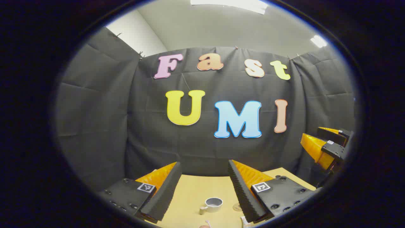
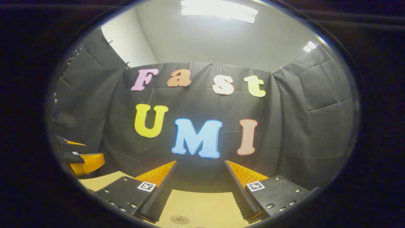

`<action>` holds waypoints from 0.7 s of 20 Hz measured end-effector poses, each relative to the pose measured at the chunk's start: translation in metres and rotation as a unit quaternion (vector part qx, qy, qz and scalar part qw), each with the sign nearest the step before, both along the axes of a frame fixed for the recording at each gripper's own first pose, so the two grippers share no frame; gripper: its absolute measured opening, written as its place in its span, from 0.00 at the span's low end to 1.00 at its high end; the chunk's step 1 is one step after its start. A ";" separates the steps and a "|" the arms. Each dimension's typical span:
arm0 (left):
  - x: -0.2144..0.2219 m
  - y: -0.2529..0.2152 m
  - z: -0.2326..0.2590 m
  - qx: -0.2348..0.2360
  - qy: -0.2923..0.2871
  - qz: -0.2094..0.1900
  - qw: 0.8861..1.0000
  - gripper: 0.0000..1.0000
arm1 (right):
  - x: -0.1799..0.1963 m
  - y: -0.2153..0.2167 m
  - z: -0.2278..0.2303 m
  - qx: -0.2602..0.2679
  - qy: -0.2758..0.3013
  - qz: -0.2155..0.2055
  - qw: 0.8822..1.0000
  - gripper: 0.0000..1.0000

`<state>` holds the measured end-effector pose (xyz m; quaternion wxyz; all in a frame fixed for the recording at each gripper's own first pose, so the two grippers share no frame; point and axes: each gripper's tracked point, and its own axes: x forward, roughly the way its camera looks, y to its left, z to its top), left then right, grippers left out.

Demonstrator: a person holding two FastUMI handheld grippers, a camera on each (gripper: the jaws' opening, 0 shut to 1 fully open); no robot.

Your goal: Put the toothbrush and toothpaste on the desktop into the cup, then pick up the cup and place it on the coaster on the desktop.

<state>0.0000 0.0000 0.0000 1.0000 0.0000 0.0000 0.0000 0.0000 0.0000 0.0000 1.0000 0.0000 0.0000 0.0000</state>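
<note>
Left gripper [image 1: 205, 167] agape above cup [image 1: 213, 204] (upright); right gripper [image 2: 200, 166] agape above coaster [image 2: 179, 219]

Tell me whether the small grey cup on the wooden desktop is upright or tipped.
Upright: the small grey cup stands on the wooden desktop, its round rim facing up, handle to one side.

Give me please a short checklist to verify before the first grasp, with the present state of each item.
1. Left gripper open and empty: ok, its jaws stand wide apart with nothing between them.
2. Right gripper open and empty: ok, the same.
3. Cup upright with its mouth free: ok, it stands on the desktop, nothing seen inside.
4. Coaster free to receive the cup: ok, the round disc lies bare below the right gripper.
5. Toothbrush and toothpaste located: cannot tell, small items show at the bottom edge of the left gripper view, too cut off to identify.
</note>
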 end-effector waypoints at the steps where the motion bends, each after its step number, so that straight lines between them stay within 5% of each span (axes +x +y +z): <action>1: 0.001 -0.002 0.000 0.002 0.000 0.001 1.000 0.92 | 0.000 -0.001 -0.001 0.003 0.007 -0.001 1.000 0.88; 7: 0.007 -0.014 0.001 0.008 0.015 -0.015 1.000 0.98 | 0.002 0.002 -0.024 0.046 0.075 0.003 0.996 0.88; 14: 0.010 -0.018 -0.007 0.020 0.036 -0.021 0.999 0.92 | -0.002 0.007 -0.031 0.050 0.096 0.015 0.994 0.89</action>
